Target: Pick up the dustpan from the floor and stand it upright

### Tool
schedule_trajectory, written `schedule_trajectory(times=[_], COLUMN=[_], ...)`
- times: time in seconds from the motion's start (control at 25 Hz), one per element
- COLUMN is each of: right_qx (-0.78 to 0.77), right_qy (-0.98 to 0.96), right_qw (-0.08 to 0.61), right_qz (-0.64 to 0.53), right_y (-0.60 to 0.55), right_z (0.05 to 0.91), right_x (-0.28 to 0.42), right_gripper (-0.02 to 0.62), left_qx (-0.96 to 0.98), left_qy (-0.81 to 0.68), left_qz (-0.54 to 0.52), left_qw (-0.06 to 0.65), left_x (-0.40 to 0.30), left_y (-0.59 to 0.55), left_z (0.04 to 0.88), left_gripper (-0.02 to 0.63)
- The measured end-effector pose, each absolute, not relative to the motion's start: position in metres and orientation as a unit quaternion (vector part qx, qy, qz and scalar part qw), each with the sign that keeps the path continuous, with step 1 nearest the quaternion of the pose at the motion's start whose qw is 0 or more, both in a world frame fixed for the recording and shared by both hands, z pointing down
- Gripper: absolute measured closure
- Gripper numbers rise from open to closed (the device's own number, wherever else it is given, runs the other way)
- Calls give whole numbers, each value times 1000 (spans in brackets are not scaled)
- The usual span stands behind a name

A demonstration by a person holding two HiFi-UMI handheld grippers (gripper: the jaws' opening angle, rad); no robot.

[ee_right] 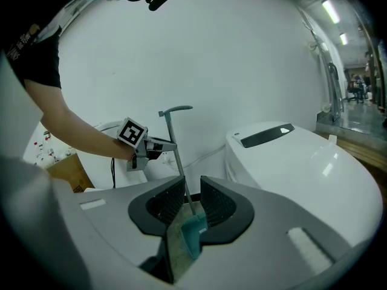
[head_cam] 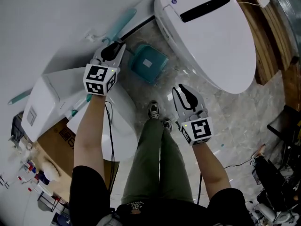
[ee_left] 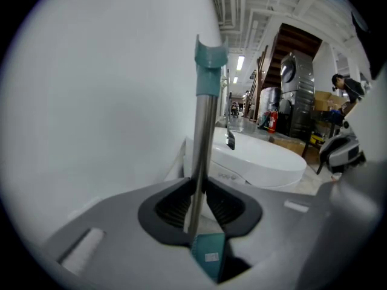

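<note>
Large glossy white oval fixture with a black slot [head_cam: 211, 36] fills the right side. Beside its base, low over the grey marbled floor [head_cam: 235, 117], is the teal plastic dustpan [head_cam: 148, 63], its long metal handle [ee_left: 204, 138] rising near upright, slightly tilted, by the white wall [head_cam: 56, 22]. Left gripper [head_cam: 114, 48] clamped on that handle; right gripper [head_cam: 181, 92] empty, jaws apart, clear of the pan.

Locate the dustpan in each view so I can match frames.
Head view: dustpan upper centre, pole in the left gripper.
Left gripper view: dustpan centre, pole clamped between the jaws.
Right gripper view: dustpan lower centre, beyond the right gripper's open jaws.
Shared landmark: white toilet.
</note>
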State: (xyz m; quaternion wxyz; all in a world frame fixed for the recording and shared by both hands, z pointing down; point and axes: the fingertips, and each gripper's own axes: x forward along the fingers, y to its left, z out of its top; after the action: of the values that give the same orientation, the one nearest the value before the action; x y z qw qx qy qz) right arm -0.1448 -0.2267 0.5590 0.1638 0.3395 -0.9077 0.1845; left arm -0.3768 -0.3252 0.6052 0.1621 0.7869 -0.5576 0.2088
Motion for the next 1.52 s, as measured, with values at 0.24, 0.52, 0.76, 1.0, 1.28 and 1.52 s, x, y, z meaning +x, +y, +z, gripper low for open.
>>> schedule_trajectory(times=[0.24, 0.52, 0.76, 1.0, 1.28, 1.52], right_qx=[342, 344, 352, 355, 360, 368], right_qy=[-906, -903, -898, -895, -894, -891], right_qw=[166, 171, 173, 180, 176, 173], right_qz=[187, 193, 197, 203, 200, 204], right_y=[-240, -240, -243, -244, -253, -257], right_z=[562, 563, 565, 570, 565, 566], right_x=[-165, -179, -179, -177, -175, -171], right_gripper=[515, 515, 515, 515, 515, 515], left_qx=[790, 811, 818, 819, 814, 807], left_qy=[-557, -526, -513, -512, -505, -514], left_qz=[201, 215, 236, 232, 257, 255], left_qw=[159, 138, 114, 115, 127, 142], left_x=[-406, -412, -418, -413, -403, -407], left_y=[-344, -360, -372, -377, -382, -378], left_z=[605, 602, 605, 608, 624, 635], left_gripper=[474, 474, 474, 472, 474, 472])
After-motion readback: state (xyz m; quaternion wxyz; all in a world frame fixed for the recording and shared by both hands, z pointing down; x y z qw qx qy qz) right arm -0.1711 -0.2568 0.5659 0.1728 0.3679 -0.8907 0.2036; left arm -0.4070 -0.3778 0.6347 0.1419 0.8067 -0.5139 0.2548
